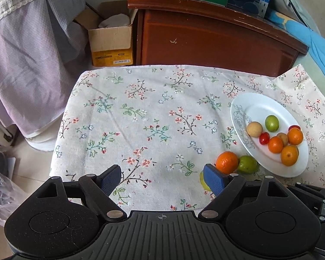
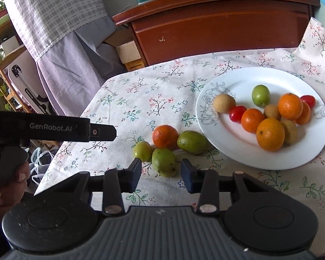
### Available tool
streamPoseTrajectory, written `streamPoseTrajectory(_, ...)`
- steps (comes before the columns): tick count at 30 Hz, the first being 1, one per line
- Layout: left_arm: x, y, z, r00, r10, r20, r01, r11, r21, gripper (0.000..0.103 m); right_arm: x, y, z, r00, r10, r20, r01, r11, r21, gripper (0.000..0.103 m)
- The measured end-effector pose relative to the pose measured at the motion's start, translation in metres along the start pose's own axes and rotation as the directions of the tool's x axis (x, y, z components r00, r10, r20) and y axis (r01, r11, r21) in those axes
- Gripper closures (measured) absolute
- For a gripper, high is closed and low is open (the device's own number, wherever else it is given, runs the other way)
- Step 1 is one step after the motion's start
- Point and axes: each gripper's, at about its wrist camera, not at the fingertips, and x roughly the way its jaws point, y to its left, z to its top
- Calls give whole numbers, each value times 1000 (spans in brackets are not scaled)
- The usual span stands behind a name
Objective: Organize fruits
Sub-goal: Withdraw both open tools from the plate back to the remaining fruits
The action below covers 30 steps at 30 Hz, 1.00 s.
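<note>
Right wrist view: right gripper [image 2: 160, 174] spread apart, empty, a speckled green oval fruit [image 2: 164, 162] lying on the floral tablecloth [image 2: 123, 112] between its fingertips; just beyond sit a small yellow-green fruit [image 2: 143, 151], a loose orange mandarin [image 2: 165, 136] and a larger green fruit [image 2: 192, 142]. White oval plate [image 2: 231, 151] ahead-right holds mandarins, cherry tomatoes and tan longans. Left gripper [image 1: 162, 178] wide apart, empty, fruits off its right fingertip.

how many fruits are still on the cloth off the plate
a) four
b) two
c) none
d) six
a: the right wrist view shows one orange and three green fruits lying on the cloth beside the plate.
</note>
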Motion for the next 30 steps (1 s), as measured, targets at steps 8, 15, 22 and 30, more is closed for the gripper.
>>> streamPoseTrajectory(8,1,2,0,1000,-12,-2,12,1000,-10,21,9,6,0,999,-36,17,36,998,-52,74)
streamPoseTrajectory(15,2,-3,-3,1000,-19,-1,19,1000,15,21,9,6,1,999,-34,11,34,998,-58,72)
streamPoseTrajectory(22,3,-3,-4,1000,-29,-3,29,999,16,21,16,8,-1,999,-35,3,35,997,-63,73)
streamPoseTrajectory(30,10,-14,-12,997,-67,-27,69,996,53,28,4,-2,0,995,-91,-38,91,996,-5,73)
